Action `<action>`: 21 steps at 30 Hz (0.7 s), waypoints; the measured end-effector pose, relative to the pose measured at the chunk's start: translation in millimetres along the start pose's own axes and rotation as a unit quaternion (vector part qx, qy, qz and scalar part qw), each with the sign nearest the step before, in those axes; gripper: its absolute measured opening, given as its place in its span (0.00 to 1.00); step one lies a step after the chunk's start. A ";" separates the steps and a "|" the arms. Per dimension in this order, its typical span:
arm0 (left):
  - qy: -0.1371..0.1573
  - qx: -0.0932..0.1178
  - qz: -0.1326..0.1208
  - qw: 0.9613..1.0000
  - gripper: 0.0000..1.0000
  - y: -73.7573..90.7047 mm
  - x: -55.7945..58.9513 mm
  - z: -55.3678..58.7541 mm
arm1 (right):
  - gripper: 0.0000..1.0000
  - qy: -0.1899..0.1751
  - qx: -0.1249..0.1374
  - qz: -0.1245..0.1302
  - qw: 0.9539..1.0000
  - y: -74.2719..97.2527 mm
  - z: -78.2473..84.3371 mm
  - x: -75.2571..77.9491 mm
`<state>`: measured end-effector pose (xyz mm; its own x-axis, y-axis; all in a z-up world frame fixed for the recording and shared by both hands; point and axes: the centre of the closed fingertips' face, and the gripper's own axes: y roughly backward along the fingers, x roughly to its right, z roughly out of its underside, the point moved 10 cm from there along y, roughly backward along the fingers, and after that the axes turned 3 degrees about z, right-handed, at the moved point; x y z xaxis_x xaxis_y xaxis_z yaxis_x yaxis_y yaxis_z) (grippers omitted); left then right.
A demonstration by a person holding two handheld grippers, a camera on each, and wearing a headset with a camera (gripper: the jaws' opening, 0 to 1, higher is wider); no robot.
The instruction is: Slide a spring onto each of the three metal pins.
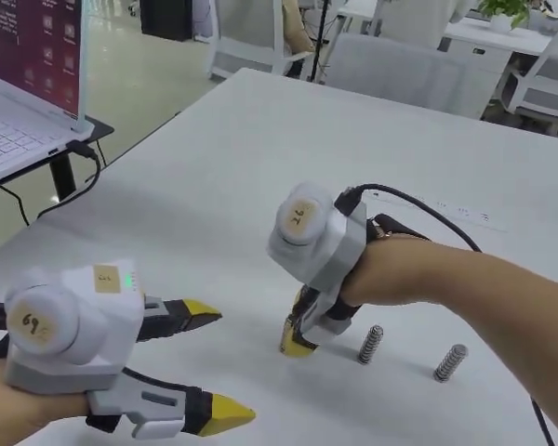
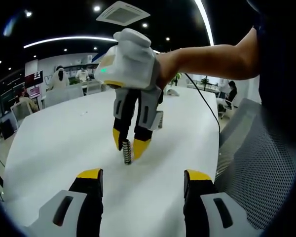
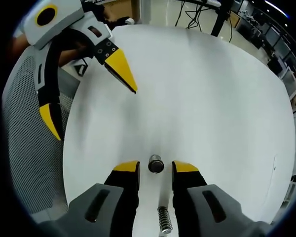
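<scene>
My right gripper (image 1: 296,346) points straight down at the white table (image 1: 260,167), near its front. In the left gripper view, a short metal spring (image 2: 126,150) stands upright between the yellow fingertips of the right gripper (image 2: 129,148). The right gripper view (image 3: 156,168) shows that spring (image 3: 156,164) end-on, with a small gap to each jaw. Two more springs (image 1: 370,344) (image 1: 450,362) lie just right of it; one spring (image 3: 164,219) shows in the right gripper view. My left gripper (image 1: 232,364) hovers open at the front left, empty. No separate pin can be made out.
An open laptop (image 1: 19,102) sits on a stand beyond the table's left edge, its cable hanging down. Office chairs (image 1: 418,65) stand past the far edge. A mesh chair (image 2: 256,163) is beside the table on my side.
</scene>
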<state>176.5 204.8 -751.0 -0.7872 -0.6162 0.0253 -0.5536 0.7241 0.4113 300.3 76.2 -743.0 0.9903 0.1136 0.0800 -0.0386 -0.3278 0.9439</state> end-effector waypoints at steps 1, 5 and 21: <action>-0.001 0.000 0.000 1.000 0.62 -0.3 0.4 -0.6 | 0.24 -0.001 0.002 0.001 1.000 1.5 0.6 0.0; -0.003 -0.002 0.001 1.000 0.62 -1.2 2.3 -3.1 | 0.25 -0.008 0.011 0.007 1.000 9.8 4.2 0.1; -0.012 -0.001 -0.001 1.000 0.62 -2.1 1.9 -13.1 | 0.30 -0.037 0.070 0.044 0.996 46.3 18.6 -1.3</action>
<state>179.7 198.0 -739.9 -0.7926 -0.6097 0.0023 -0.5543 0.7221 0.4140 299.7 43.5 -705.3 0.9911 0.0108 0.1326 -0.1126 -0.4618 0.8798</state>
